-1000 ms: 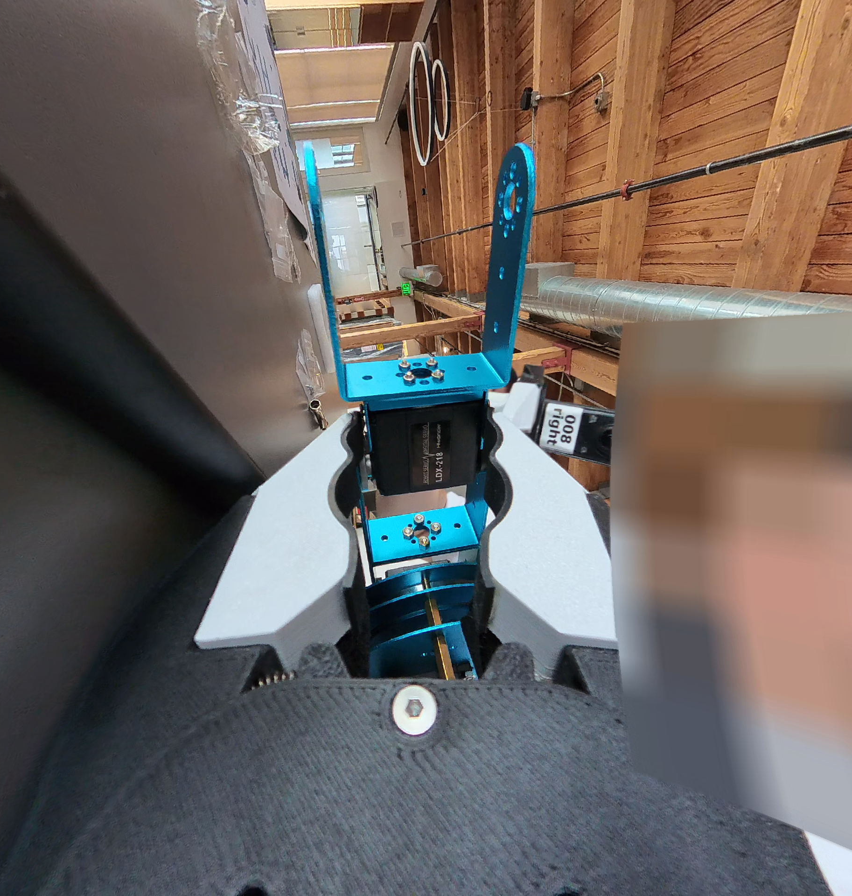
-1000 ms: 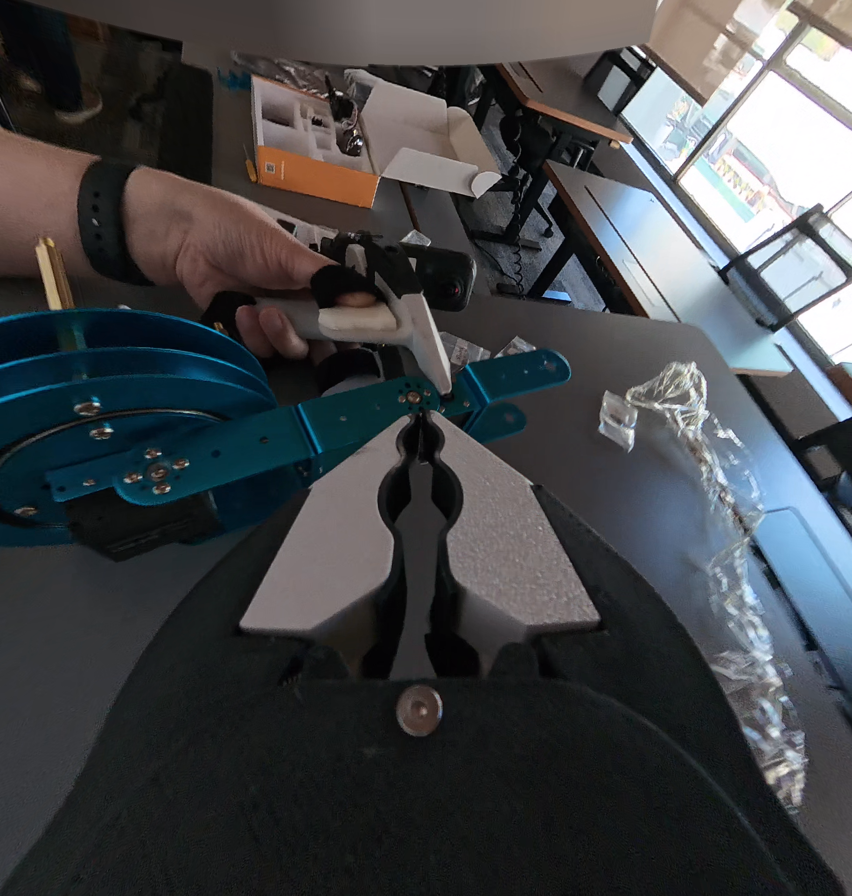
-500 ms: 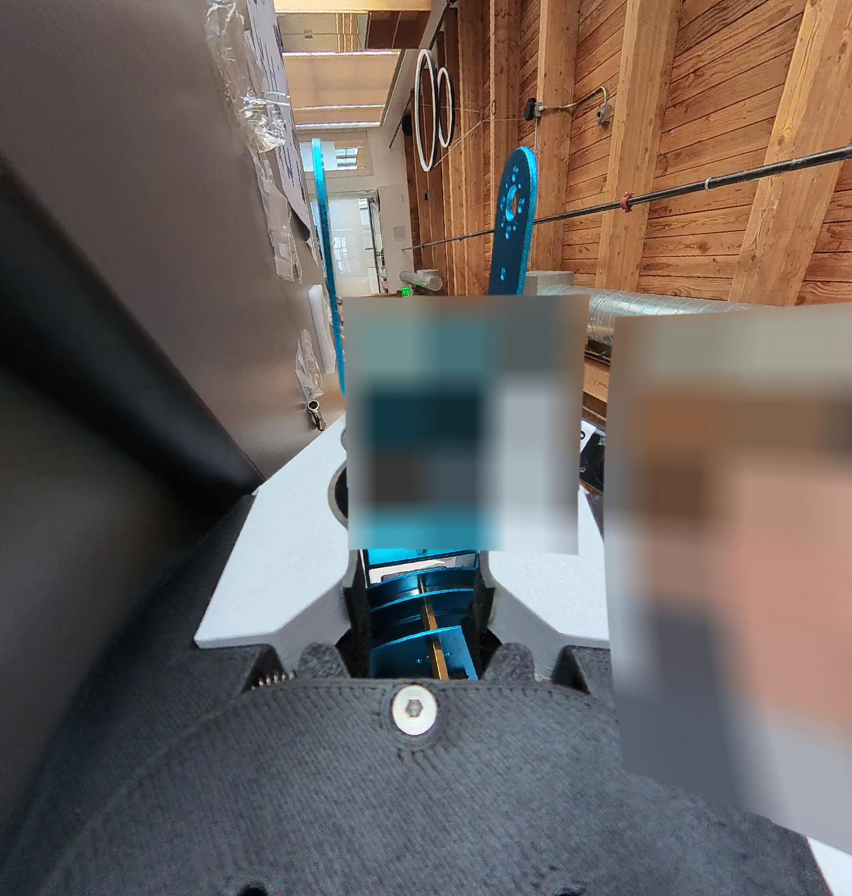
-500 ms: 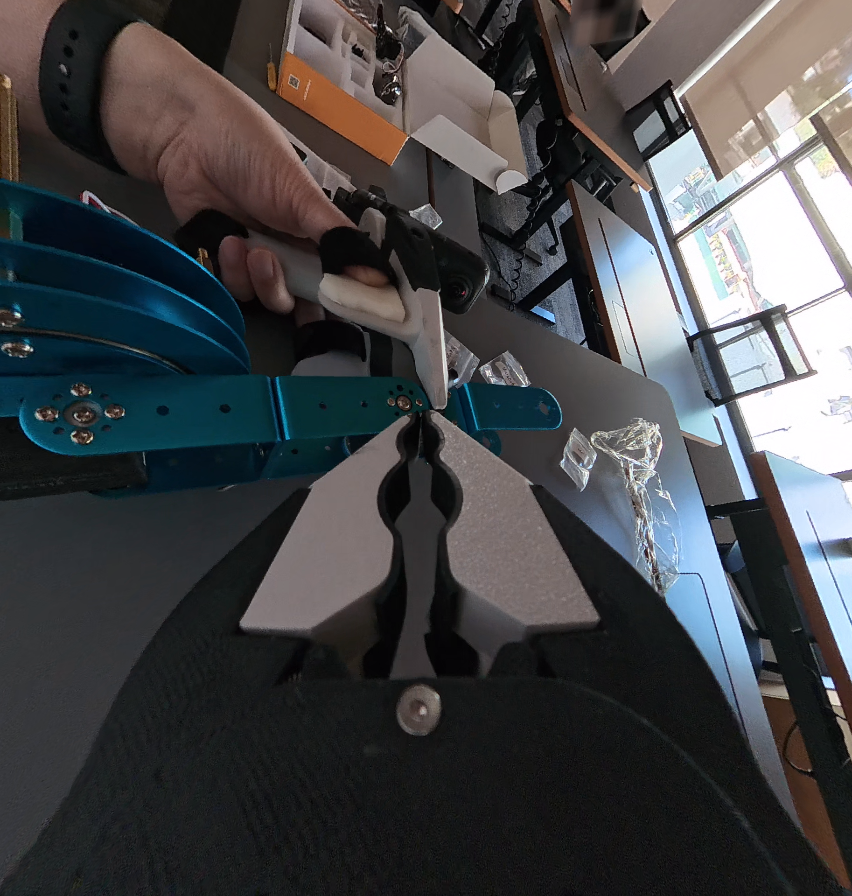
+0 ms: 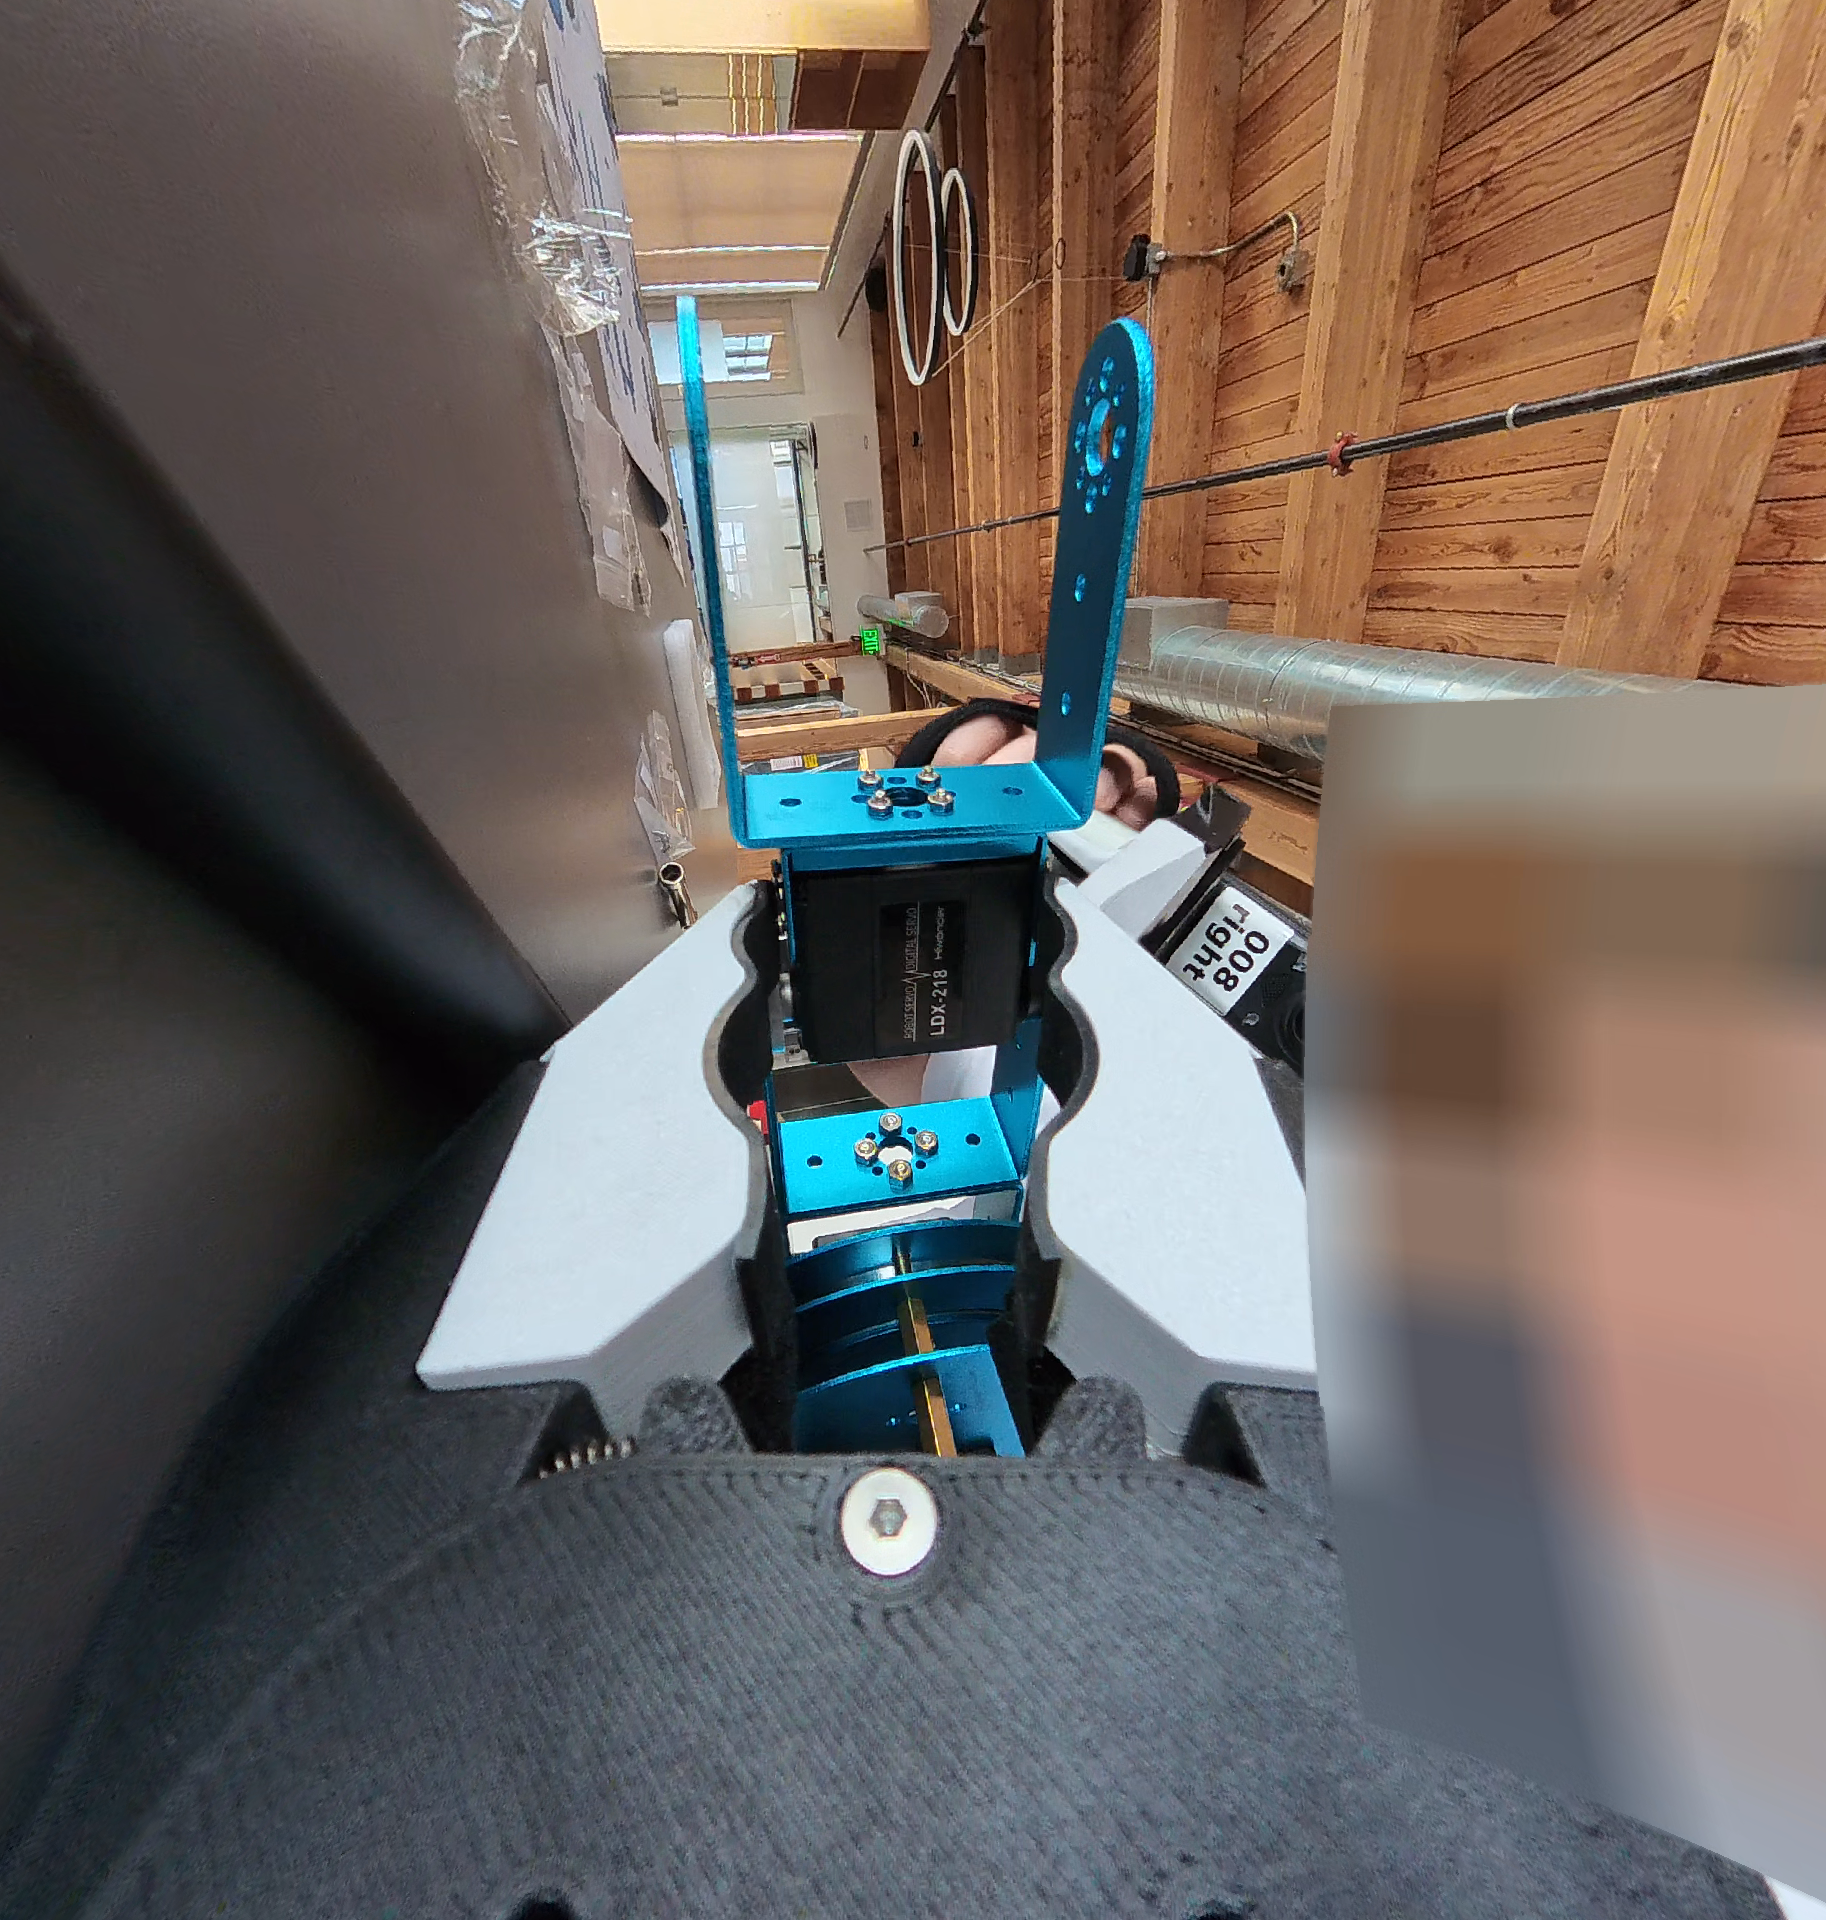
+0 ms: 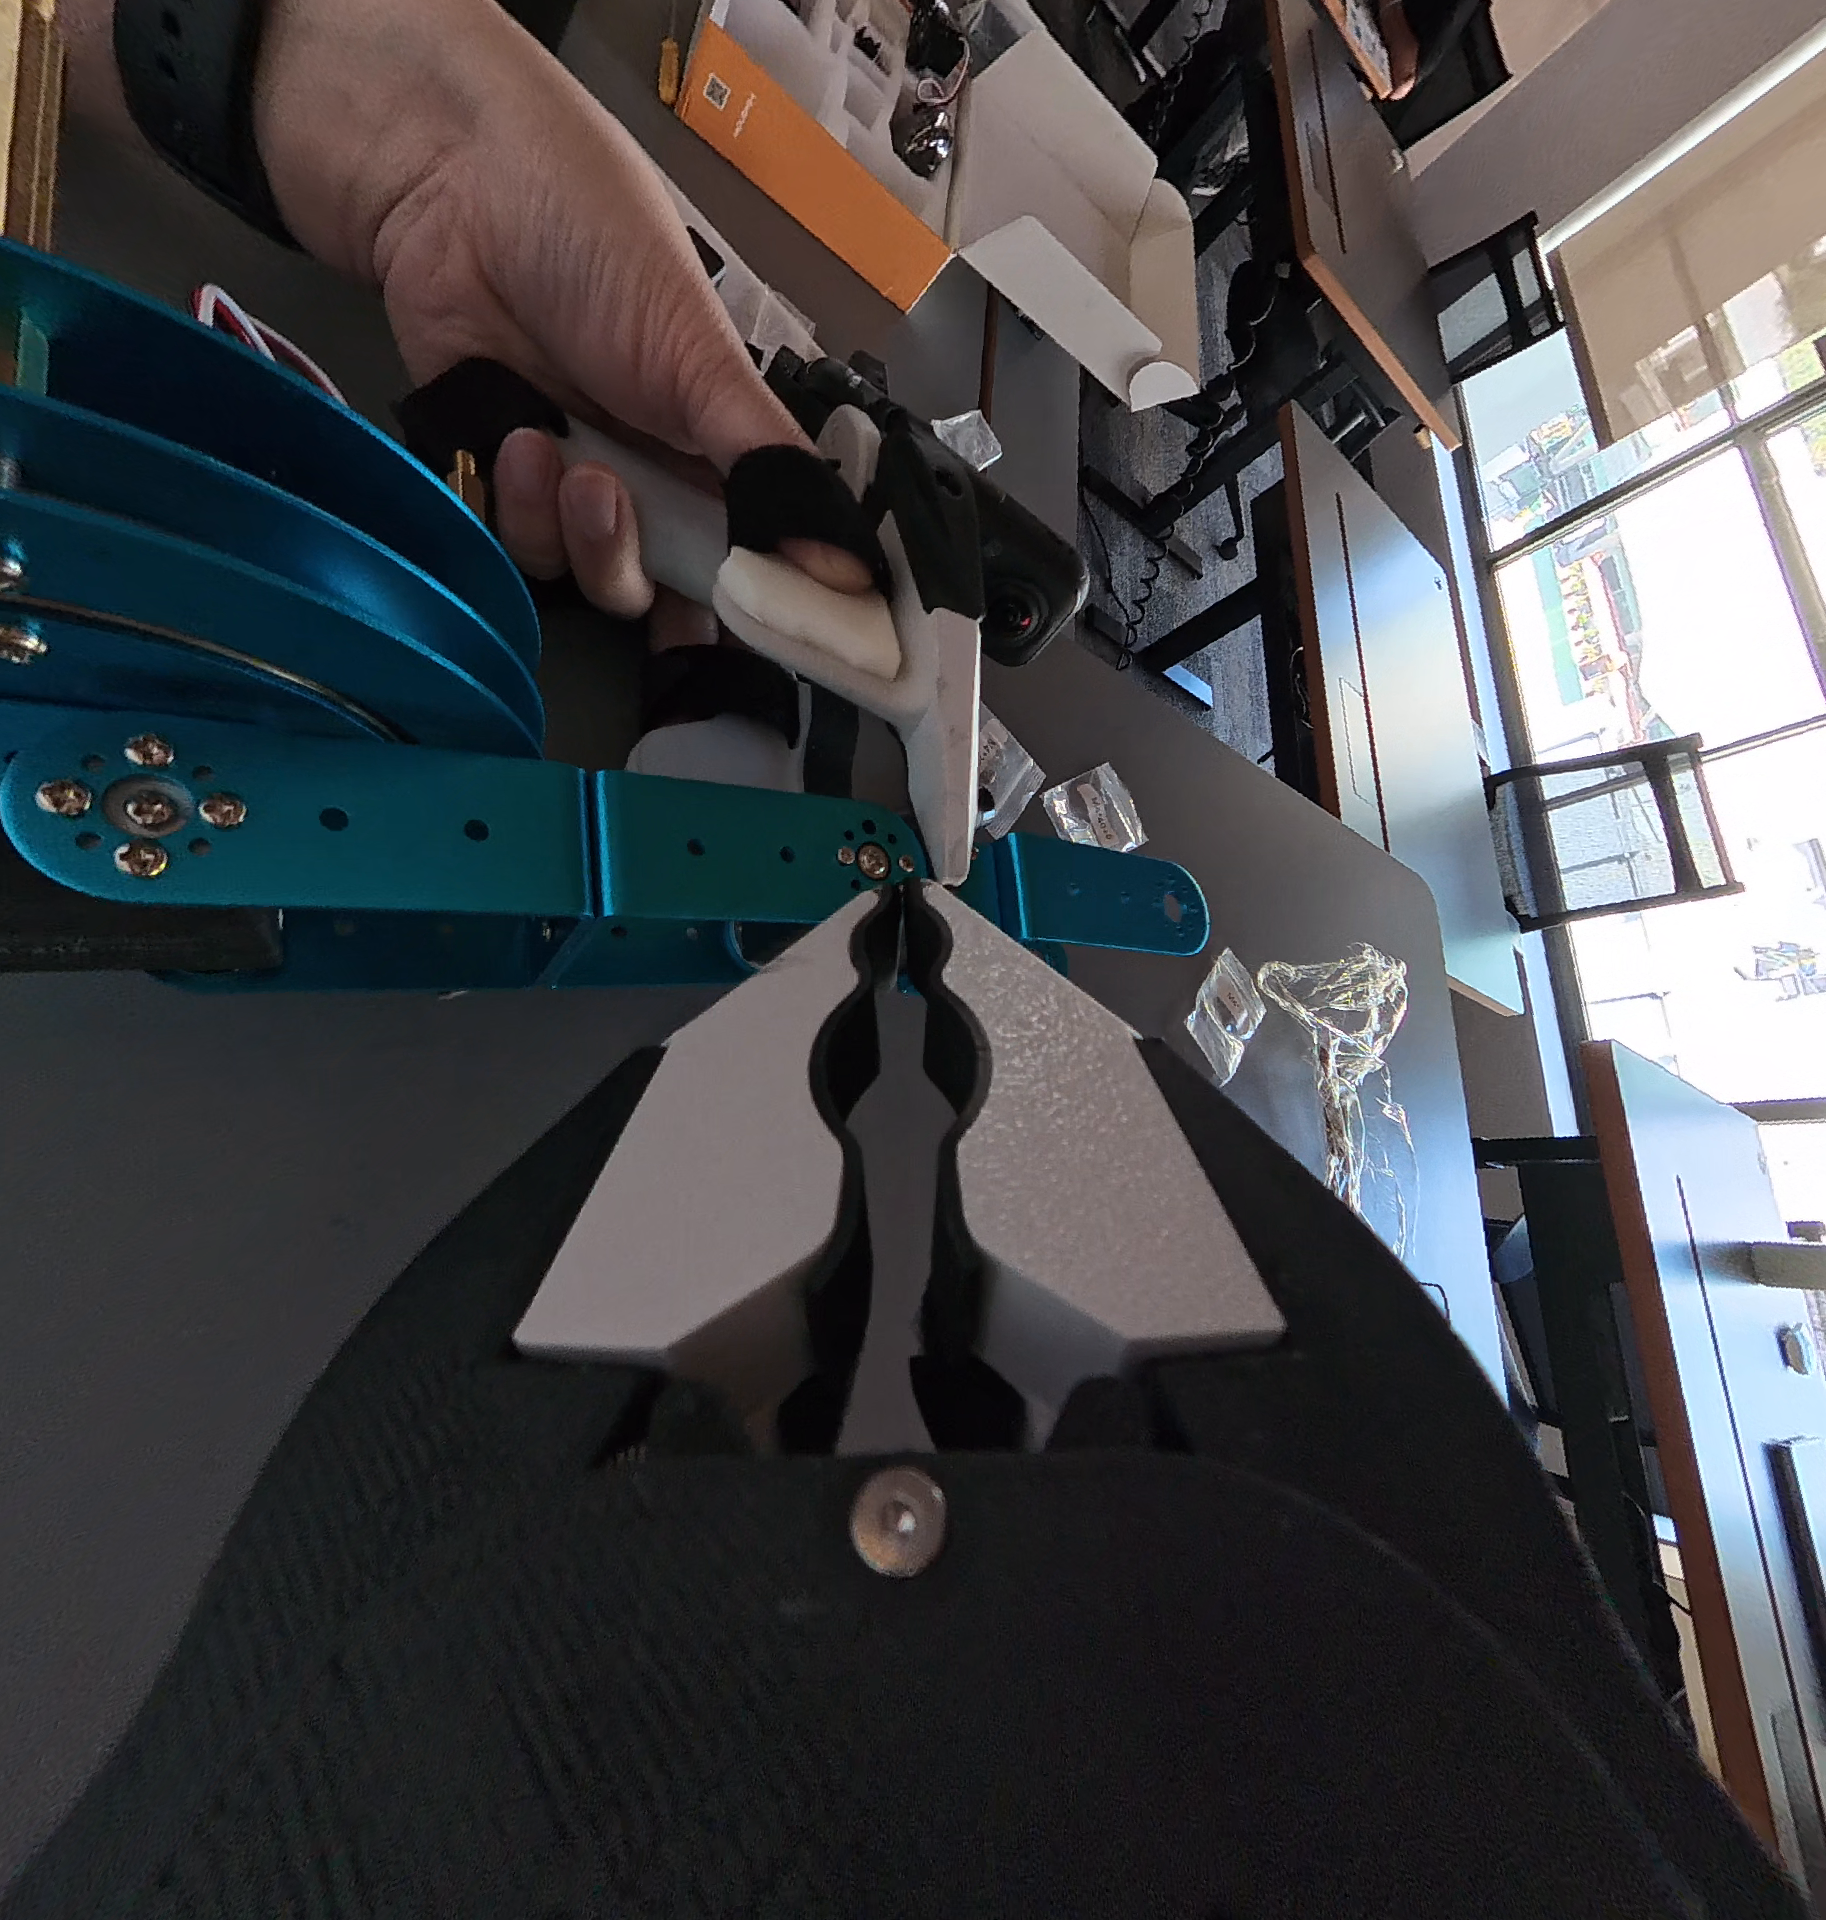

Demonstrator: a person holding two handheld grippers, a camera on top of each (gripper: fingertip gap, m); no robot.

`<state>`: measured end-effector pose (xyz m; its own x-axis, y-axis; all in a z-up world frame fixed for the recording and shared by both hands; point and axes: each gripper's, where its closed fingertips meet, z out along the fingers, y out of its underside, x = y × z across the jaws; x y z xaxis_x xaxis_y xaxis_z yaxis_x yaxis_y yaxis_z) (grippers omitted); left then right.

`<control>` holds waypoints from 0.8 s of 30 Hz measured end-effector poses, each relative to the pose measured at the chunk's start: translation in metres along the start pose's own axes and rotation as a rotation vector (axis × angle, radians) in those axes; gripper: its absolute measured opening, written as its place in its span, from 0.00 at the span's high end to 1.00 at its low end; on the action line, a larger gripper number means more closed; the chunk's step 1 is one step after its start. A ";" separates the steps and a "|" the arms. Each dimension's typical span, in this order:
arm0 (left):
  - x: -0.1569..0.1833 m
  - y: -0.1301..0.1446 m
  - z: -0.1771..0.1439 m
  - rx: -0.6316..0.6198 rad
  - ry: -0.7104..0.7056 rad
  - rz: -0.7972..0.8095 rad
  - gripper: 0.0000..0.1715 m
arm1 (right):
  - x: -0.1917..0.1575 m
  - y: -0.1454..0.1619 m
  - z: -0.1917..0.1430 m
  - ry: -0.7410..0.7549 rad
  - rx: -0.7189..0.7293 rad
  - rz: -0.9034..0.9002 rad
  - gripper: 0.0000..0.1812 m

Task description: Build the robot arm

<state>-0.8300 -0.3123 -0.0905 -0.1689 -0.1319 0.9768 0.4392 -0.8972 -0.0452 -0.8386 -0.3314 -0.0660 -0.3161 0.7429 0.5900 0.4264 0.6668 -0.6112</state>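
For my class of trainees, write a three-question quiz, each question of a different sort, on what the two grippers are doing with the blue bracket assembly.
1. True or false: the left gripper is shut on the black servo.
2. The right gripper has its tips at: A) the orange box B) the blue bracket arm C) the clear wrapper.
3. Fill in: beyond the servo stands a blue ___-shaped bracket.

Key: 1 true; 2 B; 3 U.
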 end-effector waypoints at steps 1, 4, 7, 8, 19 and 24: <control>0.000 0.000 0.000 0.000 0.000 0.000 0.72 | 0.000 0.000 0.000 -0.003 -0.001 -0.003 1.00; 0.000 0.000 0.000 0.001 -0.001 0.000 0.72 | 0.000 0.000 0.001 -0.009 -0.008 -0.015 1.00; 0.000 0.000 0.000 0.000 0.000 0.000 0.72 | 0.000 0.000 0.001 -0.016 -0.015 -0.040 1.00; 0.000 0.000 0.000 0.000 -0.001 0.001 0.72 | -0.001 0.000 0.001 -0.019 -0.014 -0.047 1.00; 0.000 0.000 0.000 0.002 -0.007 0.005 0.72 | -0.003 0.000 0.002 -0.158 -0.056 0.020 1.00; 0.000 0.000 -0.001 0.004 -0.006 0.003 0.71 | -0.005 0.000 0.001 -0.203 -0.053 0.068 1.00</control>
<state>-0.8310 -0.3123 -0.0909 -0.1620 -0.1319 0.9779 0.4431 -0.8952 -0.0474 -0.8375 -0.3356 -0.0695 -0.4476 0.7858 0.4267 0.4947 0.6151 -0.6139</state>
